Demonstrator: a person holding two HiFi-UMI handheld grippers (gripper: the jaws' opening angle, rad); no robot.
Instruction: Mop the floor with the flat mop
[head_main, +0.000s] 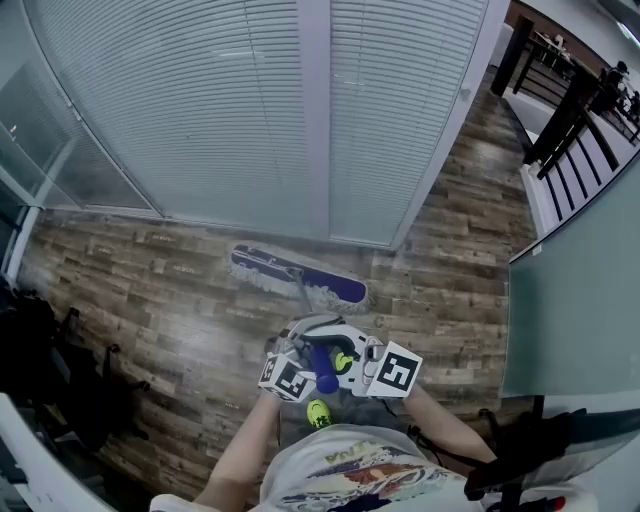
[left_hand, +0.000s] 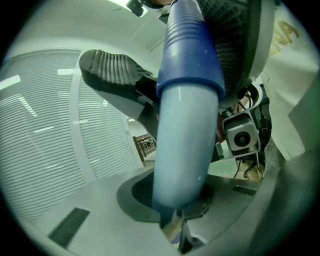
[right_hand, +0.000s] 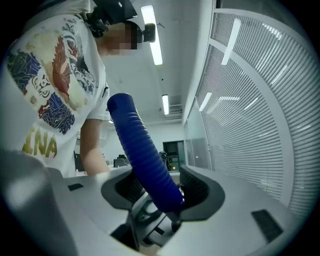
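Left tongs (left_hand: 175, 202) and right tongs (right_hand: 161, 196) tight on mop handle (head_main: 325, 374).

Matt wood-grain plank floor (head_main: 140, 300), fringed cloth mop pad (head_main: 298, 276), ribbed blue plastic handle grip (right_hand: 145, 155), smooth pale pole (left_hand: 182, 150)

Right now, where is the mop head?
In the head view, the mop head lies on the wood floor near centre, slanted, close to the foot of the slatted blinds.
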